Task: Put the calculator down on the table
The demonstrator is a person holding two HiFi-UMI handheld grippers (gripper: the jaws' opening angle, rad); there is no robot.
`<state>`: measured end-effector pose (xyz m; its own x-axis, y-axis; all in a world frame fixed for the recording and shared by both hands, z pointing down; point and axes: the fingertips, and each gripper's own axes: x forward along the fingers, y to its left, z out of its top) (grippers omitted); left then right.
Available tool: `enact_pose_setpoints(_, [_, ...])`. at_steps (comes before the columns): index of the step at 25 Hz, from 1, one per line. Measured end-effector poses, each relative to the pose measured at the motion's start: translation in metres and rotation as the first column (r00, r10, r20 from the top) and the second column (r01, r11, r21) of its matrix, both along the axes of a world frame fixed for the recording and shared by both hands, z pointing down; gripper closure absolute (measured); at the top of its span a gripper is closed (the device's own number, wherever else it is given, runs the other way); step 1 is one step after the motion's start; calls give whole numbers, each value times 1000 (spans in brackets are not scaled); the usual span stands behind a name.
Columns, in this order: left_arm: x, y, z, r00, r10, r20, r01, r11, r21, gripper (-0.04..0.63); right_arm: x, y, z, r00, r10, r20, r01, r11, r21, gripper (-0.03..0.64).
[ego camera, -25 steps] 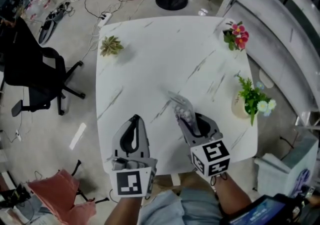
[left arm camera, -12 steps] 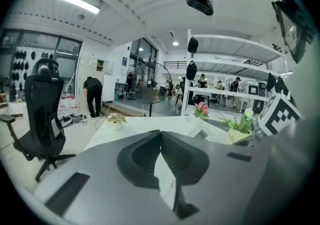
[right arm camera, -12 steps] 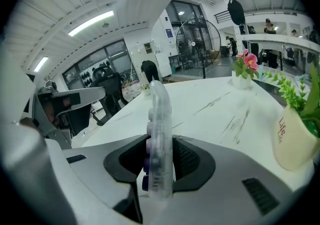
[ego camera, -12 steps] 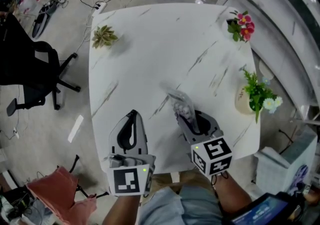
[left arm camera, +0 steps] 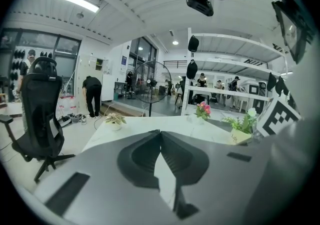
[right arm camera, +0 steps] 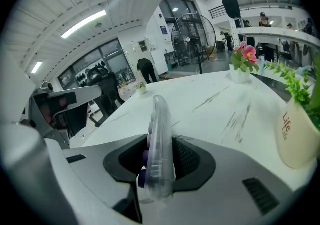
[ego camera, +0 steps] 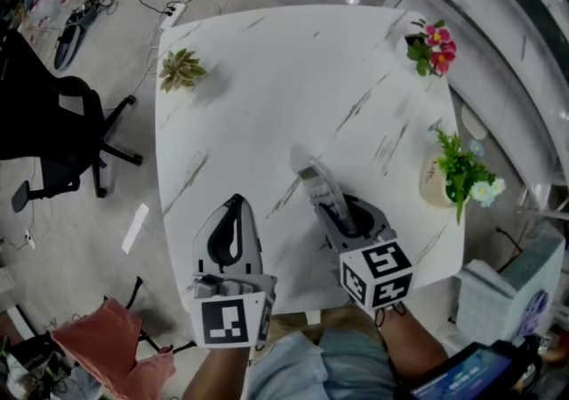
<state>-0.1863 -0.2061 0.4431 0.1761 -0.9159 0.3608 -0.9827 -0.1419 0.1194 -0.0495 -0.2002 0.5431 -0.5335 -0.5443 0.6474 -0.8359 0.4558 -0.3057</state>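
Note:
A clear plastic calculator [ego camera: 322, 189] with purple keys is clamped on edge between the jaws of my right gripper [ego camera: 331, 212]. It sticks out ahead of the fingertips over the near middle of the white marble table [ego camera: 267, 78]. In the right gripper view the calculator [right arm camera: 160, 139] stands upright between the black pads, tilted down toward the tabletop. My left gripper [ego camera: 236, 208] hovers beside it on the left over the table's front part. In the left gripper view its jaws are closed tip to tip, and the left gripper [left arm camera: 160, 134] holds nothing.
A small succulent pot [ego camera: 180, 70] stands at the far left corner, pink flowers [ego camera: 428, 44] at the far right corner, and a leafy plant in a cream pot [ego camera: 458, 178] at the right edge. A black office chair [ego camera: 53, 132] is on the floor to the left.
Both grippers have sunk a little toward the table. The calculator stays held and now shows more edge-on than before.

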Motion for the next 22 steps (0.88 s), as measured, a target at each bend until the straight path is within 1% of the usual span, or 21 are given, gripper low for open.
enact_pose_setpoints(9, [1, -9, 7, 1000, 8, -2, -8, 1000, -15, 588, -1, -5, 0, 1000, -3, 3, 3, 1000, 7, 460])
enact_pose_setpoints(22, [16, -21, 11, 999, 43, 5, -43, 999, -26, 588, 24, -17, 8, 999, 41, 14, -41, 999, 6, 423])
